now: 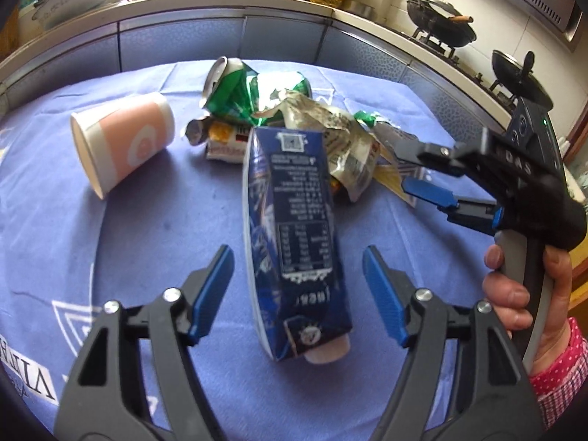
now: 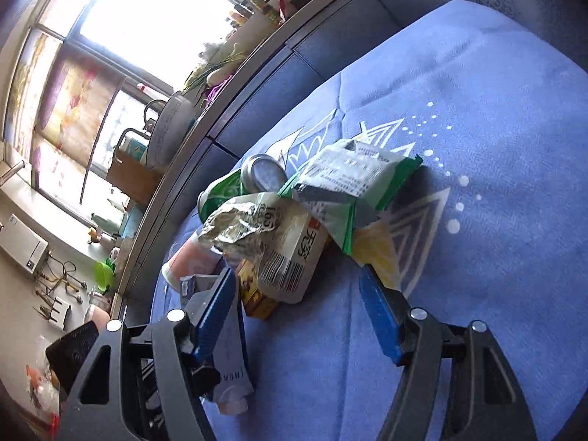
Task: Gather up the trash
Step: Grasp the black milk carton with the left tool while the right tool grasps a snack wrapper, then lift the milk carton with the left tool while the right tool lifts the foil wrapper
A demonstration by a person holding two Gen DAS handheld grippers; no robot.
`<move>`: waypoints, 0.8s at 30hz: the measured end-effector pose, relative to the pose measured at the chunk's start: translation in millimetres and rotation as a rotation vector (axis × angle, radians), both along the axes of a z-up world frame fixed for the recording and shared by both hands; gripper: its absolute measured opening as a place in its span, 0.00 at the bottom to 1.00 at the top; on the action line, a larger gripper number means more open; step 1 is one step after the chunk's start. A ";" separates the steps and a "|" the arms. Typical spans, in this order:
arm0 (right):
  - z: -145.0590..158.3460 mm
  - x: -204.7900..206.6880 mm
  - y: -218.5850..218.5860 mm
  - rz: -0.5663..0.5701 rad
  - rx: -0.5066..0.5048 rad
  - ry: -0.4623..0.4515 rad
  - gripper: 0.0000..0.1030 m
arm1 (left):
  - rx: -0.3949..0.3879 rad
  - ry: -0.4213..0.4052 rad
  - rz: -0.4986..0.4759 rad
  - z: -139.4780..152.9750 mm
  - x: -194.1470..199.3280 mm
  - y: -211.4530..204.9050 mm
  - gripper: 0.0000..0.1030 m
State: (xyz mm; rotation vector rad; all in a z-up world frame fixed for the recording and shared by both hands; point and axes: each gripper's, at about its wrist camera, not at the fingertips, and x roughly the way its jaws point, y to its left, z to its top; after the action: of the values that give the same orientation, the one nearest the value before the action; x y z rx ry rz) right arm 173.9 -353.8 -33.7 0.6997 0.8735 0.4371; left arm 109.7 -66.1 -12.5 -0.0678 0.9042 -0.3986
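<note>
Here the left tongs (image 1: pixel 297 290) stand apart astride the lying carton (image 1: pixel 290 235), best clamped squarely mid-body; the right tongs (image 2: pixel 297 312), also apart, hold nothing.

Daylit, bright overall. Window (image 2: pixel 121 11) blown out white in right wrist view. Soft shadows under carton (image 1: pixel 290 228) on the surface (image 1: pixel 110 228). Heavy fisheye bending, dark vignette in corners. Slight softness at the edges, centre sharp.
</note>
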 end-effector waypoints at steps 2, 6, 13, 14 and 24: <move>-5.8 11.7 7.5 -0.014 0.019 0.015 0.68 | 0.017 -0.001 0.018 -2.4 0.6 -0.9 0.67; -9.8 17.0 17.7 0.002 0.064 0.023 0.33 | 0.027 0.005 0.035 -6.1 -0.9 4.9 0.53; 5.9 -38.5 19.8 0.058 0.103 -0.025 0.01 | 0.020 -0.023 0.066 -2.3 -22.1 42.0 0.52; 7.0 -50.4 18.3 0.066 0.097 -0.028 0.01 | 0.019 -0.020 0.070 -2.9 -25.5 48.4 0.52; -12.9 -135.0 -12.3 0.040 -0.028 0.022 0.02 | 0.008 0.029 0.092 -7.7 -43.8 79.7 0.52</move>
State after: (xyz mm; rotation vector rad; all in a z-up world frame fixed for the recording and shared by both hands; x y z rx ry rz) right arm 38.9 -366.0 -46.6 0.6634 0.9141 0.4529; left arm 65.8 13.6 -20.2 -0.1072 0.9278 -0.3089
